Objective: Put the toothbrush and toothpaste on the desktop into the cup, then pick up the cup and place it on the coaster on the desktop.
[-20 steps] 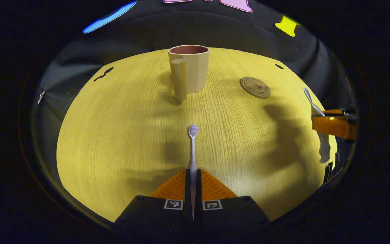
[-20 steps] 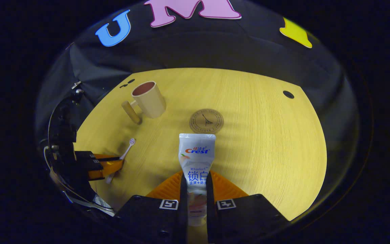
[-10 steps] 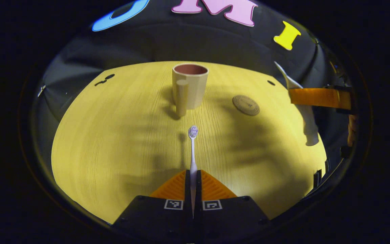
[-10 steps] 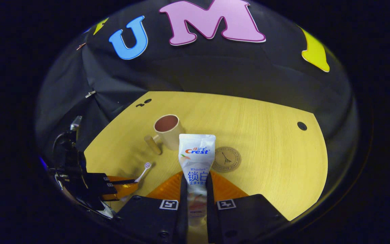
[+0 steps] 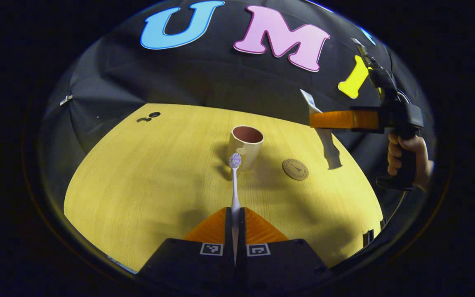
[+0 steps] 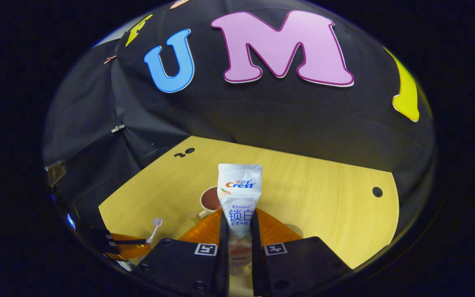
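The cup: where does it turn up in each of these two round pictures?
Left gripper view: the cup stands upright mid-picture on the table, just beyond the toothbrush head.
Right gripper view: the cup sits low, partly hidden behind the toothpaste.
Shared landmark: the coaster right of the cup.

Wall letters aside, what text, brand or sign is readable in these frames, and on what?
On the white toothpaste tube: a printed brand label, not transcribed here.
On the round brown coaster: a tower emblem; any lettering is too small to read.
On the left gripper: square black-and-white markers, patterns without words.
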The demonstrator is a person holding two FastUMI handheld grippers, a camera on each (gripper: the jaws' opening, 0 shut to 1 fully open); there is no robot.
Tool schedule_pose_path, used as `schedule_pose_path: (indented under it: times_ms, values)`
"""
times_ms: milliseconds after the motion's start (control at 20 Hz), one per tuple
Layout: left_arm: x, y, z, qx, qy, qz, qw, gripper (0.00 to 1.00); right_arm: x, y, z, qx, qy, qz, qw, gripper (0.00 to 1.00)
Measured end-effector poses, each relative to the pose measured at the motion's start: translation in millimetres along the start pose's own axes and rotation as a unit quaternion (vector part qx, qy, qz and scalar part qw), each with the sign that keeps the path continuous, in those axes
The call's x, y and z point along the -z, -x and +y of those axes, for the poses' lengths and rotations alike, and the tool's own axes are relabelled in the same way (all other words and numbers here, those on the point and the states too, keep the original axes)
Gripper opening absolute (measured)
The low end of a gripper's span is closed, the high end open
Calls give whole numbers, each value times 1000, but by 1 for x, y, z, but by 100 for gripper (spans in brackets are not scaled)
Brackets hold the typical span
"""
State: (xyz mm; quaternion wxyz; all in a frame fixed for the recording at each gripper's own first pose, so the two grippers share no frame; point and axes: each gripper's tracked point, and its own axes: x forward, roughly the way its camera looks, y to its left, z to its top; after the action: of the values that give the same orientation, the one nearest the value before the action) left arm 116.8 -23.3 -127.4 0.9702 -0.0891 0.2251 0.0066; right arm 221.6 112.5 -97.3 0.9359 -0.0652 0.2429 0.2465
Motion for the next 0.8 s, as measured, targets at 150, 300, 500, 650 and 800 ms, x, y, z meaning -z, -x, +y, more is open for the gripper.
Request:
schedule_pose_path:
  times_ms: [150, 300, 500, 650, 800]
  values:
    - [2, 10, 4, 1, 13, -11, 1000, 6, -30, -20, 13, -8, 1, -31, 1000, 26]
    - [6, 18, 13, -8, 27, -16, 999, 7, -49, -41, 28, -17, 7, -60, 998, 26]
    - [10, 26, 27, -25, 49, -22, 998, 6, -57, -72, 44, -29, 1, -81, 996, 26]
    - [13, 29, 39, -41, 58, -27, 997, 6, -57, -96, 47, -29, 1, -91, 995, 26]
    - [18, 29, 54, -58, 70, -27, 996, 6, -52, -117, 47, -26, 7, -98, 995, 26]
